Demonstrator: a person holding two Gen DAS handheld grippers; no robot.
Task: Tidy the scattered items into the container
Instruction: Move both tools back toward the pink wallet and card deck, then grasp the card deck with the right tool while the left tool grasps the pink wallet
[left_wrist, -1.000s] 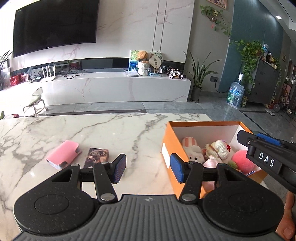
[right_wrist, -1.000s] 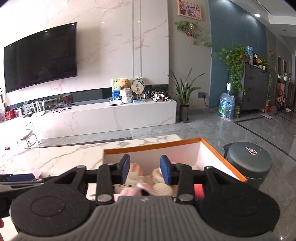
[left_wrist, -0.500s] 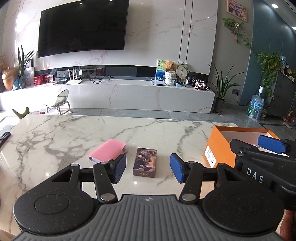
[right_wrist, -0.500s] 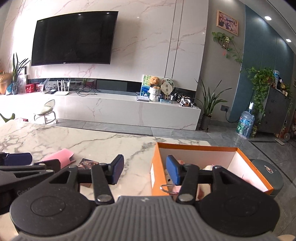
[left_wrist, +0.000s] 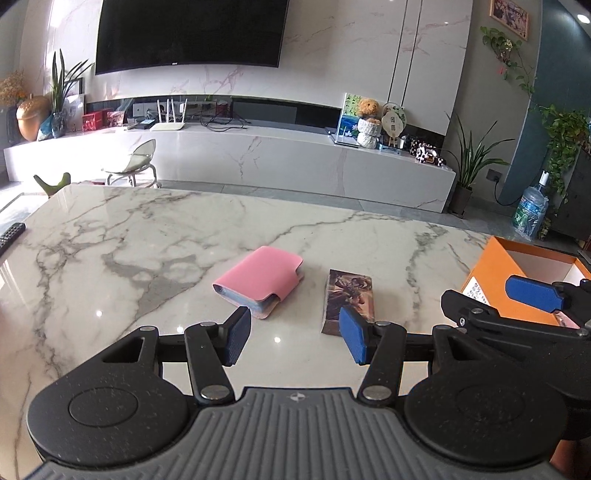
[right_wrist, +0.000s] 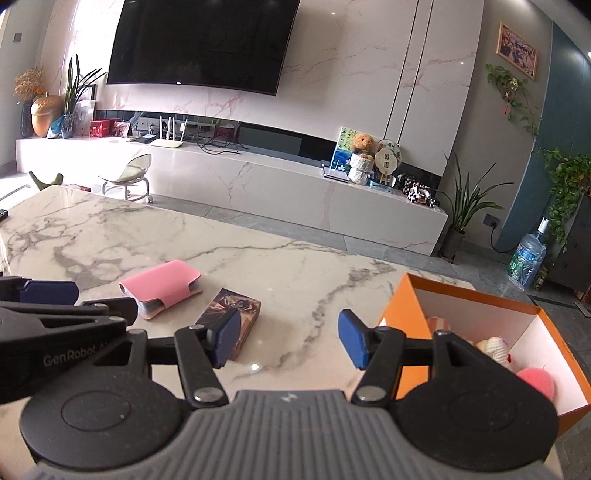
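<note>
A pink case and a dark illustrated card box lie side by side on the marble table. My left gripper is open and empty, just short of both. My right gripper is open and empty, between the card box and the orange box. The pink case lies to its left. The orange box holds plush toys. Its corner shows at the right of the left wrist view.
A remote lies at the table's left edge. Beyond the table are a small chair, a low TV bench, potted plants and a water bottle on the floor.
Both grippers have swung left, away from the orange box, toward the pink case and the card box. The right gripper has opened wider. The toys have slid to the right of its view.
</note>
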